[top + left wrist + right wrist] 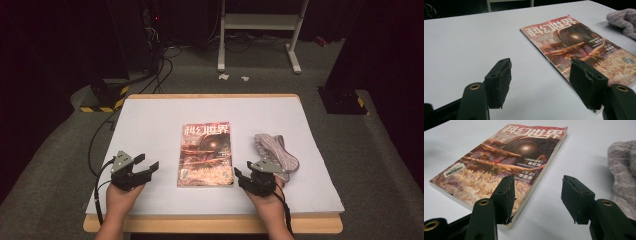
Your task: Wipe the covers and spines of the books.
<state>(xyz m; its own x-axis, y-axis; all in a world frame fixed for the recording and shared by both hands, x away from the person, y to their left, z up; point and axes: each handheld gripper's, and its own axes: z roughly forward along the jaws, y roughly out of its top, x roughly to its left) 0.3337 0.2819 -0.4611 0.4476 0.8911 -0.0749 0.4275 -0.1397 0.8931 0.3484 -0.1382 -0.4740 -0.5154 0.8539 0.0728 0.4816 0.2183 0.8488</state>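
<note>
Jaws on both grippers stand apart with nothing between them: my left gripper (145, 162) hovers over bare bench to the left of the magazine (206, 154), and my right gripper (242, 169) hangs just off the magazine's near right corner. I judge I have one hand on each side because the magazine is what both are after, with a gripper ready at each long edge. The magazine lies flat and closed, cover up, near the middle of the white bench (150, 115). Its long axis runs away from me, toward the far edge, with the large white title at the far end and a barcode sticker at the near left corner, so it reads upright from my seat. In the right gripper view the page block faces my jaws, which suggests the spine is on the left. A crumpled grey cloth (276, 149) rests just beyond my right gripper, apart from the magazine
</note>
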